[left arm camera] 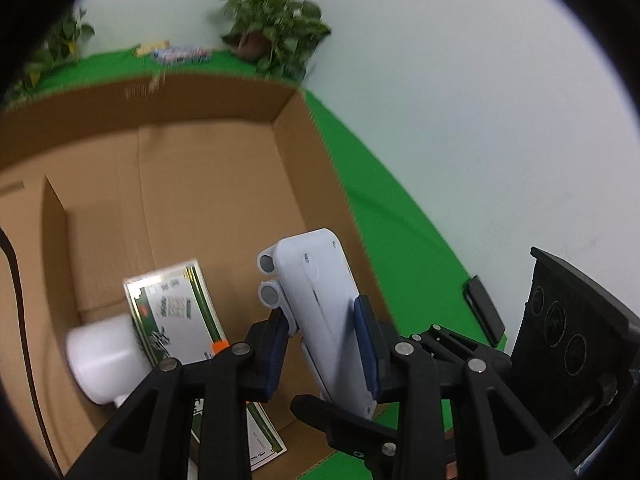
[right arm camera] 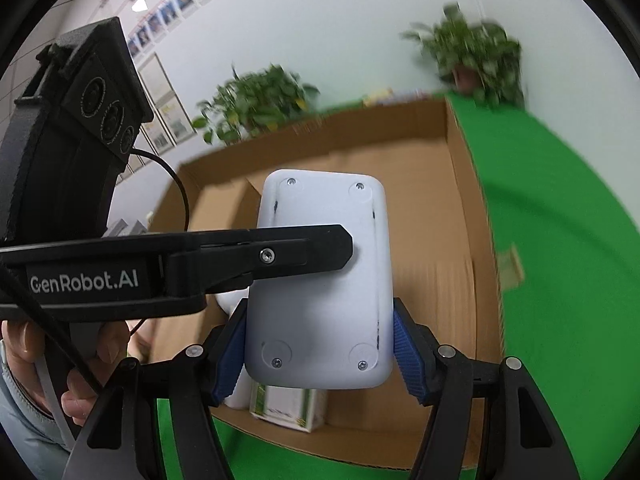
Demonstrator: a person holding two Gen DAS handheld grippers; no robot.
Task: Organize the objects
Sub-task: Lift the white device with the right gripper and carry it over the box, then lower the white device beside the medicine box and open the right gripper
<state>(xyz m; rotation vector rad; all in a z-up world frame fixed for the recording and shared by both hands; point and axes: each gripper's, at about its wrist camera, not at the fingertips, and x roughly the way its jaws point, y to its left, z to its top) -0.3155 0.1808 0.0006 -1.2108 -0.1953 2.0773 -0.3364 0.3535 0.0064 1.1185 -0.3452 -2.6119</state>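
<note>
Holding a pale lavender-white, rounded rectangular plastic device [right arm camera: 320,280] between both grippers, we have it over the open brown cardboard box [left arm camera: 208,184]. Right gripper [right arm camera: 320,344]: blue ribbed pads [right arm camera: 408,360] press on the device's two long sides near its lower end, so jaws closed on it at about mid-width. Left gripper [left arm camera: 326,340]: jaws at their narrowest, clamped across the thin edge of the same device; in the right wrist view one black finger [right arm camera: 280,256] of it lies flat across the device's screwed back face. Two round grey-capped knobs [left arm camera: 268,280] stick out from the device's side, left wrist view. Device tilted, upper end towards the box's far wall.

Inside box, below device: green-and-white printed carton [left arm camera: 176,312] leaning tilted, w/ a white rounded plastic container [left arm camera: 100,360] just beside it, touching or nearly so; can't tell which. Cardboard divider [left arm camera: 54,232] stands upright at left of box.

Box sits on a bright green cloth tabletop [right arm camera: 560,240]. Two potted leafy green plants [right arm camera: 476,56] [right arm camera: 256,100] at table's far edge by the white wall. Person's hand [right arm camera: 44,360] w/ light blue sleeve grips the left gripper's handle. Frames partly motion-blurred.
</note>
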